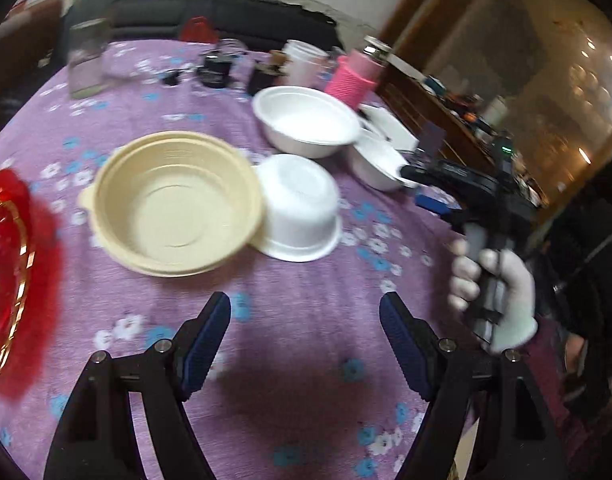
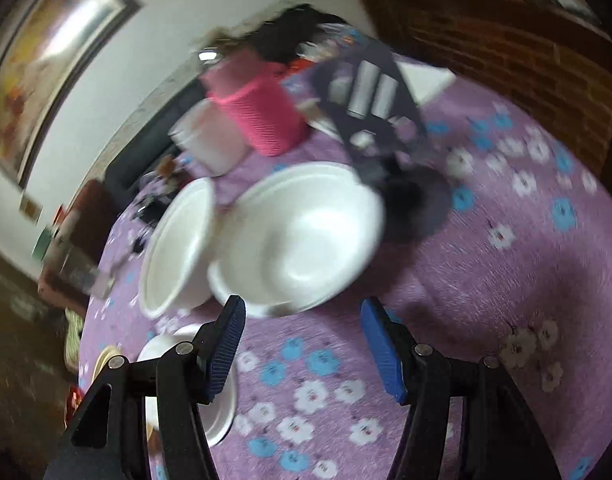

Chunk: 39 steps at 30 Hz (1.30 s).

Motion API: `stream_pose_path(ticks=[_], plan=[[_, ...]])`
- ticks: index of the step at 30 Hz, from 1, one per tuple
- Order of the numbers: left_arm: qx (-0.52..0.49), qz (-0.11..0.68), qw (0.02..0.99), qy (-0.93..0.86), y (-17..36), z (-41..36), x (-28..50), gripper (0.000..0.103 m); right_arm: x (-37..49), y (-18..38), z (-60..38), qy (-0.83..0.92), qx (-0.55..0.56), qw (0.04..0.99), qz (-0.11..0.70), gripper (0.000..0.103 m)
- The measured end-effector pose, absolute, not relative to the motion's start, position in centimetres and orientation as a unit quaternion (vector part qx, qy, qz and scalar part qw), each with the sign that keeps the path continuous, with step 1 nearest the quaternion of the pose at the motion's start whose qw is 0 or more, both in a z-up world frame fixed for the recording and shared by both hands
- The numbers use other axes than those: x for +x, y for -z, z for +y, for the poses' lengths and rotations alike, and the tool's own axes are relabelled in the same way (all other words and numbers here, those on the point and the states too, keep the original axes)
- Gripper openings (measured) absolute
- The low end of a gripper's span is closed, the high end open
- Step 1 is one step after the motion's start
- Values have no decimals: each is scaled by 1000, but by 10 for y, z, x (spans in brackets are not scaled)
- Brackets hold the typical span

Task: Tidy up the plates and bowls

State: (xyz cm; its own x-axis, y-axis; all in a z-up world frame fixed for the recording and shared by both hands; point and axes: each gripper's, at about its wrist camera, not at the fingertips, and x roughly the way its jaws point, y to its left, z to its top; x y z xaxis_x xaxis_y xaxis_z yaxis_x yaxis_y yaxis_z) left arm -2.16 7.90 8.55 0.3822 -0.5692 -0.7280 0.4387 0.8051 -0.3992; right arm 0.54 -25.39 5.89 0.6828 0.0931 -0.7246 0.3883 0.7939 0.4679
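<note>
— Purple cloth with blue and white flowers covers the round tabletop point(image 1: 306, 320); a brick-faced cabinet point(image 2: 506, 52) stands behind it.

— And the dishes?

— A smooth beige plastic bowl point(image 1: 174, 204) sits upright, touching an upturned white foam bowl point(image 1: 300, 208). Beyond lie another white foam bowl point(image 1: 306, 120) and a ribbed pink cup point(image 1: 352, 80).

— The fingers?

— Left gripper point(image 1: 306, 344) and right gripper point(image 2: 302, 352) both spread wide, holding nothing, over bare cloth.
</note>
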Motion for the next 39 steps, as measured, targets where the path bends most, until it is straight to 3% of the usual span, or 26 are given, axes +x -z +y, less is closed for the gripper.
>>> stream_pose_path(ticks=[6,8,10,16,23,33,34,36,37,38,39], plan=[[-48,461,837,290,-88,73,-24,76,40,-43,-279,115,362,840,387,61],[-54,462,838,283,-88,75,-22,76,47,-34,-287,105,386,829,391,25],[-58,465,839,275,-89,76,-20,76,45,-28,-294,106,400,819,397,13],[-53,470,836,277,-94,60,-12,76,7,-32,-302,53,408,813,412,9],[-36,484,818,308,-88,15,-15,76,-62,-30,-287,-26,374,789,487,9],[-7,532,782,325,-44,-57,-27,76,-108,-13,-268,-52,347,775,526,10],[-6,535,780,325,-40,-62,-28,74,-109,-12,-268,-54,344,775,527,10],[-2,542,775,325,-33,-71,-31,58,-110,-13,-261,-60,343,776,526,10],[0,547,770,329,-30,-74,-33,38,-111,-14,-258,-63,342,777,526,10],[2,554,763,332,-27,-76,-35,27,-114,-15,-254,-66,338,779,524,10],[6,554,765,327,-26,-76,-37,26,-116,-18,-252,-57,327,784,524,10]])
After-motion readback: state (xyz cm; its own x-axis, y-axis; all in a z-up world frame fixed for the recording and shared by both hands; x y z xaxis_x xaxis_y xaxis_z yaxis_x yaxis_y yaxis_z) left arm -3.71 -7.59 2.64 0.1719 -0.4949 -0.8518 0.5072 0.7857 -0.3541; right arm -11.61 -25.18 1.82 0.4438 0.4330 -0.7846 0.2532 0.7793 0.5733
